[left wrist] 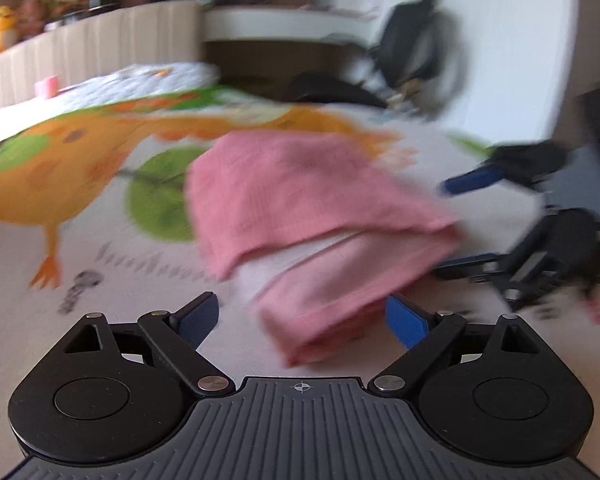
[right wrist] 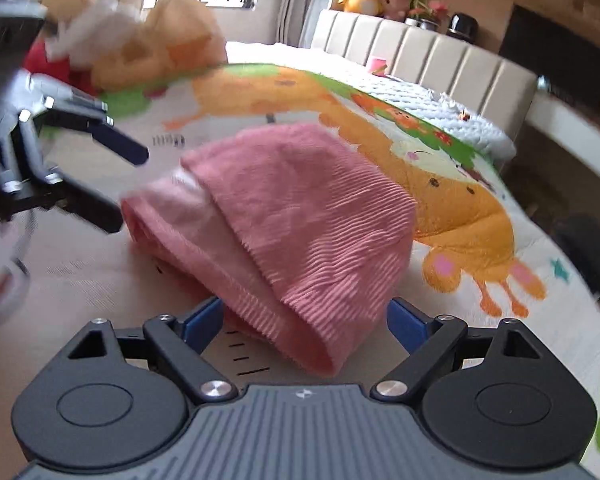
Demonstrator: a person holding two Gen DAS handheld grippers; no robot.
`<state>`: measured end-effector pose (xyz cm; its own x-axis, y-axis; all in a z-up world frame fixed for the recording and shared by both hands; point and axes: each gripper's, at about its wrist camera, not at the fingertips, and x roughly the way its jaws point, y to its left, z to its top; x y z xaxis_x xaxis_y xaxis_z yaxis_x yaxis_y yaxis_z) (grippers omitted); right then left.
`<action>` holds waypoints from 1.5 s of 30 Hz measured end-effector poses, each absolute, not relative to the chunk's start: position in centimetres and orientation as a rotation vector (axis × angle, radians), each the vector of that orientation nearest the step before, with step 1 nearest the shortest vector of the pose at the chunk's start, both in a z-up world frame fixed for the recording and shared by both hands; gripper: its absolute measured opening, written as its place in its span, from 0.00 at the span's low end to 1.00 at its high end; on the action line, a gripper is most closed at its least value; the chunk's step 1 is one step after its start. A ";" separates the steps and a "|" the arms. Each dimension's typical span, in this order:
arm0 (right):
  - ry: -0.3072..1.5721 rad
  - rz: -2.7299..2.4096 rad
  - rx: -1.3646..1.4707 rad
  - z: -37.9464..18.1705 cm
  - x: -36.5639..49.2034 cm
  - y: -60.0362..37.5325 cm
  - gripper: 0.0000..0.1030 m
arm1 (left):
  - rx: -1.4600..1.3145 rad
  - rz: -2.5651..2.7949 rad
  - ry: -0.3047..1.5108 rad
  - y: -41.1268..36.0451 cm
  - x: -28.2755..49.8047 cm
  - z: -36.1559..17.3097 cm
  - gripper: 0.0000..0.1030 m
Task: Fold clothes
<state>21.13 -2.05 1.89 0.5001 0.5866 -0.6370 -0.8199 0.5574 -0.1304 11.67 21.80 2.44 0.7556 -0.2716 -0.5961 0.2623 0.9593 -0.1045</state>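
Directly ahead of both grippers, between them, lies the pink garment [left wrist: 300, 216] on the printed bedspread [left wrist: 80, 168], already doubled over into a thick bundle with a paler inner layer showing at one end. Left gripper [left wrist: 302, 316]: jaws spread wide, holding nothing, the bundle's near end just beyond its fingertips. Right gripper [right wrist: 306, 316]: jaws likewise wide, empty, the bundle's rounded fold edge lying between and just past its fingers. Each is about equally near. Bundle's long axis runs roughly from one gripper towards the other. Clothes pile [right wrist: 132, 40] sits far left of the right gripper. No containers seen.
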 end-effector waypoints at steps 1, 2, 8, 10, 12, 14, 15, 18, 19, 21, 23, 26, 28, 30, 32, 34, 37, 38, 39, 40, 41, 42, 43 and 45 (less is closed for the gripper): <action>0.589 0.891 -0.411 2.6 21.5 -2.6 0.91 | -0.023 -0.326 0.621 21.7 11.6 3.1 0.94; 0.599 0.890 -0.373 3.3 22.2 -2.8 0.91 | -0.025 -0.349 0.591 21.5 11.7 3.7 0.95; 0.599 0.805 -0.284 4.1 26.7 -1.3 0.99 | -0.168 -0.356 0.548 20.5 16.3 2.2 0.96; 0.596 0.754 -0.308 3.0 28.3 0.3 0.99 | -0.223 -0.353 0.589 20.7 17.5 0.3 0.96; 0.592 0.703 -0.332 1.8 30.0 1.9 0.99 | -0.201 -0.358 0.557 20.5 17.3 -0.7 0.97; 0.588 0.652 -0.356 0.7 31.7 3.5 0.99 | -0.184 -0.366 0.530 20.3 17.0 -1.1 0.99; 0.586 0.627 -0.367 0.1 32.5 4.3 0.99 | -0.181 -0.369 0.521 20.2 16.9 -1.3 1.00; 0.581 0.551 -0.400 -1.6 34.9 6.7 0.99 | -0.192 -0.381 0.512 20.3 16.8 -1.5 1.00; 0.585 0.539 -0.381 -1.6 34.9 6.6 0.99 | -0.200 -0.385 0.511 20.4 16.8 -1.6 1.00; 0.579 0.520 -0.391 -1.3 34.1 6.5 0.99 | -0.217 -0.387 0.507 20.7 16.8 -1.6 1.00; 0.558 0.540 -0.392 -0.6 32.8 5.4 0.99 | -0.222 -0.385 0.505 20.9 16.8 -1.7 1.00; 0.535 0.615 -0.352 0.4 30.1 3.0 0.99 | -0.219 -0.384 0.506 20.9 17.0 -1.7 1.00; 0.543 0.673 -0.346 0.4 28.3 1.6 1.00 | -0.215 -0.386 0.509 20.8 17.0 -1.7 1.00; 0.586 0.651 -0.358 -0.3 27.9 0.8 1.00 | -0.197 -0.386 0.512 20.5 16.9 -1.8 1.00; 0.633 0.641 -0.404 -1.5 28.4 0.3 1.00 | -0.154 -0.378 0.514 19.7 16.6 -1.8 1.00; 0.633 0.655 -0.377 -1.9 28.6 -0.4 1.00 | -0.151 -0.371 0.514 19.5 16.6 -1.8 1.00; 0.673 0.640 -0.329 -0.7 29.0 -0.2 1.00 | -0.172 -0.373 0.513 19.9 16.6 -1.8 1.00; 0.644 0.649 -0.327 0.3 28.8 0.1 1.00 | -0.172 -0.372 0.513 19.9 16.6 -1.8 1.00; 0.616 0.659 -0.322 1.1 28.7 0.6 1.00 | -0.172 -0.371 0.513 19.9 16.7 -1.8 1.00; 0.589 0.670 -0.307 2.0 28.6 1.0 1.00 | -0.171 -0.368 0.513 19.9 16.6 -1.8 1.00; 0.570 0.681 -0.288 2.8 28.8 1.8 1.00 | -0.167 -0.362 0.514 19.8 16.6 -1.8 1.00; 0.553 0.691 -0.270 3.6 29.0 2.6 1.00 | -0.160 -0.356 0.516 19.7 16.5 -1.7 1.00; 0.541 0.697 -0.259 4.2 29.3 3.9 1.00 | -0.153 -0.349 0.520 19.6 16.4 -1.7 1.00; 0.534 0.704 -0.257 4.6 30.1 6.5 1.00 | -0.137 -0.335 0.531 19.2 15.9 -1.7 1.00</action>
